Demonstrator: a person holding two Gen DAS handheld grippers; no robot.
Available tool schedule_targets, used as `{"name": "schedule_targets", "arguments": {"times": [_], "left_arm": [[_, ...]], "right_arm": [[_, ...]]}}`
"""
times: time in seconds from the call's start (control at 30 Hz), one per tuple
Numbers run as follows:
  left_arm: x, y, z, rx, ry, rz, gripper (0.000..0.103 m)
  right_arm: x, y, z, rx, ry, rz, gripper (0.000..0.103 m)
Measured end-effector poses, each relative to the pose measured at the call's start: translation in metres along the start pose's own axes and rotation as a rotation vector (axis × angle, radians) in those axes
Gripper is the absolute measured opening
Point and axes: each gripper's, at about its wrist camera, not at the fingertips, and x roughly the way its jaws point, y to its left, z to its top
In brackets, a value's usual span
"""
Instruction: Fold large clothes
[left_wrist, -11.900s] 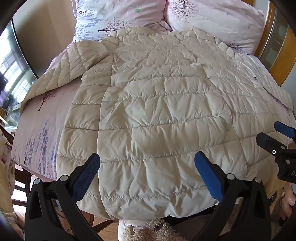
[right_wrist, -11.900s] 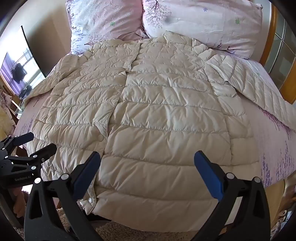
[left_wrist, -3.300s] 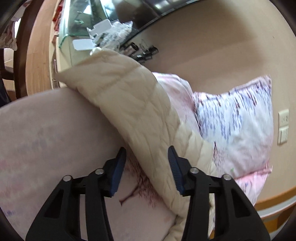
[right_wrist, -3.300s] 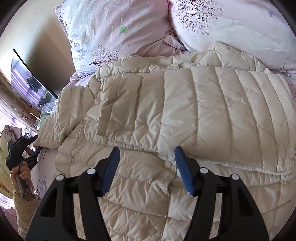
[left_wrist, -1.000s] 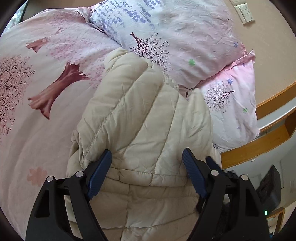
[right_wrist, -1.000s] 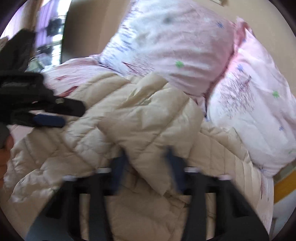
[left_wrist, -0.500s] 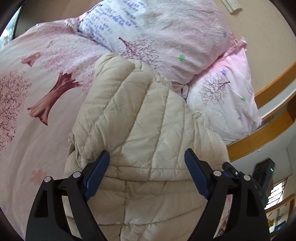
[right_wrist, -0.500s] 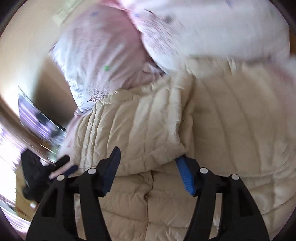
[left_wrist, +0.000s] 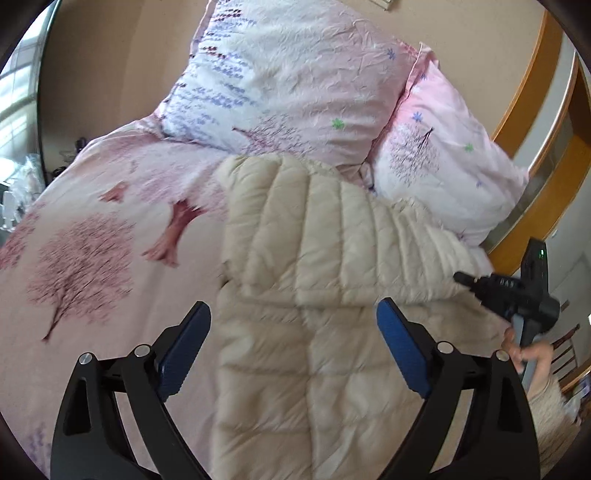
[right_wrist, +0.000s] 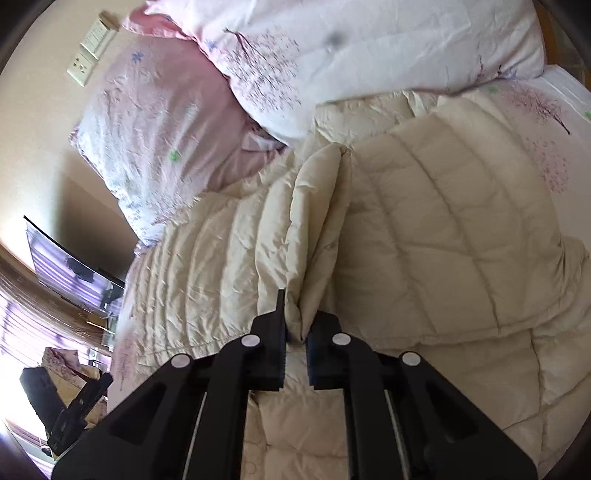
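Jacket (left_wrist: 325, 280), cream and quilted, lies on the bed (left_wrist: 92, 229) at frame centre below the pillows (left_wrist: 288, 85). Right gripper (right_wrist: 295, 332) has its jaws pinched on a raised fold of it; left gripper (left_wrist: 291, 347) hangs over it, jaws opening wide and empty. Better to carry the fold low and flat, so the puffy layers do not slip

Quilted cream coats: one (left_wrist: 325, 280), lying on the bed
Sleeves folded across the coat: two, the left-side one (right_wrist: 221, 266) and the right-side one (right_wrist: 443, 229)
Pillows: two, a lavender-print one (left_wrist: 288, 85) and a pinker one (left_wrist: 443, 155)
Beds: one (left_wrist: 110, 236), under a pink tree-print sheet
Claws: two, the left claw (left_wrist: 291, 350) and the right claw (right_wrist: 295, 332)
Hands showing: one (left_wrist: 532, 354), on the right claw's handle
Wall switch plates: two (right_wrist: 90, 51), side by side
Dark screens by the wall: one (right_wrist: 70, 273)
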Motion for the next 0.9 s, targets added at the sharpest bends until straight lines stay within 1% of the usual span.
{"name": "schedule_targets", "arguments": {"times": [0.17, 0.23, 0.27, 0.3, 0.33, 0.37, 0.4, 0.5, 0.6, 0.7, 0.8, 0.9], "left_arm": [[-0.011, 0.016, -0.020, 0.001, 0.049, 0.013, 0.092], [-0.016, 0.019, -0.030, 0.011, 0.068, 0.015, 0.091], [-0.019, 0.021, -0.036, 0.018, 0.081, 0.009, 0.090], [-0.023, 0.022, -0.043, 0.019, 0.091, -0.005, 0.089], [-0.025, 0.023, -0.047, 0.017, 0.096, -0.014, 0.088], [-0.029, 0.026, -0.053, 0.012, 0.103, -0.032, 0.088], [-0.033, 0.028, -0.059, 0.006, 0.108, -0.049, 0.088], [-0.042, 0.034, -0.071, -0.018, 0.120, -0.093, 0.085], [-0.047, 0.042, -0.084, -0.062, 0.138, -0.129, 0.081], [-0.050, 0.050, -0.097, -0.109, 0.160, -0.162, 0.078], [-0.056, 0.051, -0.107, -0.127, 0.154, -0.178, 0.074], [-0.063, 0.051, -0.117, -0.146, 0.163, -0.224, 0.070]], "right_arm": [[0.016, -0.009, -0.005, 0.024, 0.058, -0.044, 0.012], [0.013, -0.010, -0.005, 0.017, 0.075, -0.040, 0.020], [0.008, -0.010, -0.006, 0.006, 0.075, -0.040, 0.030], [0.000, -0.011, -0.007, -0.006, 0.072, -0.034, 0.043], [-0.009, -0.012, -0.009, -0.016, 0.069, -0.026, 0.051], [-0.020, -0.016, -0.011, -0.026, 0.066, -0.016, 0.066], [-0.035, -0.021, -0.015, -0.040, 0.064, -0.003, 0.071], [-0.074, -0.045, -0.030, -0.071, 0.075, -0.002, 0.075], [-0.119, -0.084, -0.052, -0.053, 0.057, -0.073, 0.075], [-0.159, -0.126, -0.074, 0.005, 0.031, -0.127, 0.075], [-0.183, -0.161, -0.093, 0.078, 0.045, -0.122, 0.075], [-0.191, -0.184, -0.111, 0.116, 0.079, -0.093, 0.075]]}}
